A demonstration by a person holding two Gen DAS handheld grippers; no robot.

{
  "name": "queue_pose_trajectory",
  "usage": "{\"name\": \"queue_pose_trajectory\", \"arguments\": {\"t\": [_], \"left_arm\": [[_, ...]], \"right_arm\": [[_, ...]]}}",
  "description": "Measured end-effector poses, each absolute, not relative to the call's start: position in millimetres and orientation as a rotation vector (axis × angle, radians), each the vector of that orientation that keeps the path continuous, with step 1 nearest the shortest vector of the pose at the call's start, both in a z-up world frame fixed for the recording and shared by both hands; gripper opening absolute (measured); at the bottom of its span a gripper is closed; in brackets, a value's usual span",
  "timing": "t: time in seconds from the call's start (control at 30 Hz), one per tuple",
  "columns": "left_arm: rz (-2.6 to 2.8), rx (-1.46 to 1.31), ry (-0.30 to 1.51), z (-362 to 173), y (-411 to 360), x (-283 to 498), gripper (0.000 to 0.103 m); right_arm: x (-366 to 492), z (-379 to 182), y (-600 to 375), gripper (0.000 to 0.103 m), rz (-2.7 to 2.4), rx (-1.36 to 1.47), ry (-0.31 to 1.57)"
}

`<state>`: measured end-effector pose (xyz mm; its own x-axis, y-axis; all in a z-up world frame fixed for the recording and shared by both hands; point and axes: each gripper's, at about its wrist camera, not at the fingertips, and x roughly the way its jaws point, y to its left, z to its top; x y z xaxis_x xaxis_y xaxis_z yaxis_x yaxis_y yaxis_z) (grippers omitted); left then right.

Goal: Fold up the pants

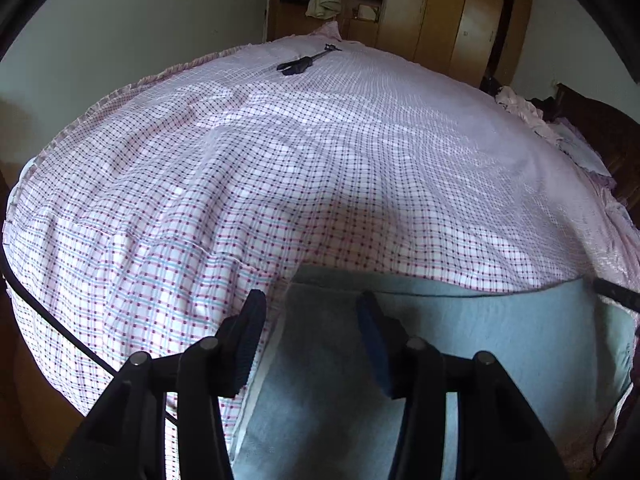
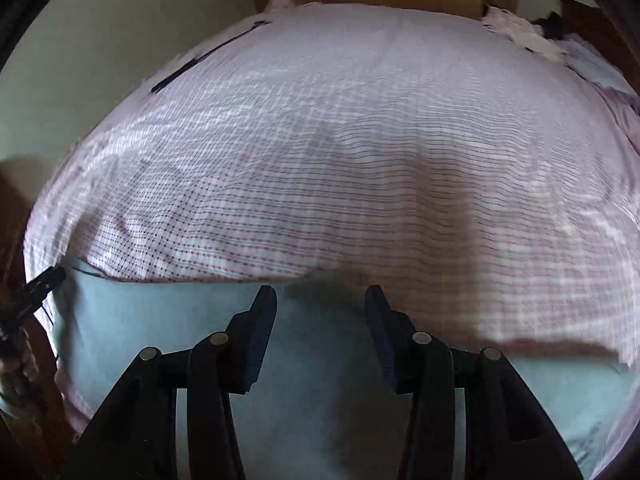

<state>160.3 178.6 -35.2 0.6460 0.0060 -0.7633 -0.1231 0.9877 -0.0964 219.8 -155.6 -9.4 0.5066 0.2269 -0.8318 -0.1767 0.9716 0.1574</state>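
Light blue pants (image 1: pixel 500 344) lie flat on the near edge of a bed with a pink checked cover (image 1: pixel 320 160). My left gripper (image 1: pixel 310 304) is open and empty, hovering over the left end of the pants. In the right wrist view the pants (image 2: pixel 168 320) fill the near part of the frame. My right gripper (image 2: pixel 320 300) is open and empty above them. The left gripper also shows at the left edge of the right wrist view (image 2: pixel 40 284), and the right gripper's tip shows at the right edge of the left wrist view (image 1: pixel 616 294).
A black long-handled tool (image 1: pixel 304 62) lies on the far side of the bed, also in the right wrist view (image 2: pixel 208 54). Pink bedding (image 1: pixel 524 110) is piled at the far right by a dark headboard (image 1: pixel 600 120). A wooden wardrobe (image 1: pixel 460 12) stands behind the bed.
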Motion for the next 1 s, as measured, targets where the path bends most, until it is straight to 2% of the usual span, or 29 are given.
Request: {"name": "queue_pose_trajectory", "arguments": {"t": [0.17, 0.2, 0.23, 0.27, 0.3, 0.33, 0.37, 0.53, 0.67, 0.83, 1.0], "left_arm": [[0.086, -0.104, 0.875, -38, 176, 165, 0.051], [0.082, -0.112, 0.874, -38, 177, 165, 0.05], [0.074, -0.123, 0.875, -39, 177, 165, 0.048], [0.066, -0.13, 0.877, -39, 177, 165, 0.037], [0.055, -0.142, 0.875, -39, 177, 165, 0.021], [0.051, -0.149, 0.869, -39, 178, 164, 0.013], [0.05, -0.153, 0.862, -38, 178, 163, 0.006], [0.034, -0.184, 0.796, -22, 184, 153, 0.005], [0.036, -0.184, 0.779, -16, 186, 162, 0.005], [0.057, -0.138, 0.879, -45, 185, 188, 0.006], [0.099, -0.048, 0.864, -48, 182, 189, 0.017]], "right_arm": [[219, -28, -150, 0.04, 0.237, 0.038, 0.994], [217, -28, -151, 0.039, 0.236, 0.046, 0.988], [214, -27, -153, 0.032, 0.229, 0.056, 0.975], [211, -26, -155, 0.026, 0.208, 0.054, 0.959], [207, -25, -156, 0.007, 0.178, 0.043, 0.942], [204, -24, -158, 0.0, 0.164, 0.039, 0.927], [200, -22, -162, 0.0, 0.174, 0.066, 0.901], [195, -17, -174, 0.0, 0.141, 0.142, 0.83], [210, -32, -170, 0.0, 0.109, 0.128, 0.858], [217, -42, -166, 0.0, 0.111, 0.095, 0.863], [216, -35, -170, 0.001, 0.116, 0.136, 0.867]]}}
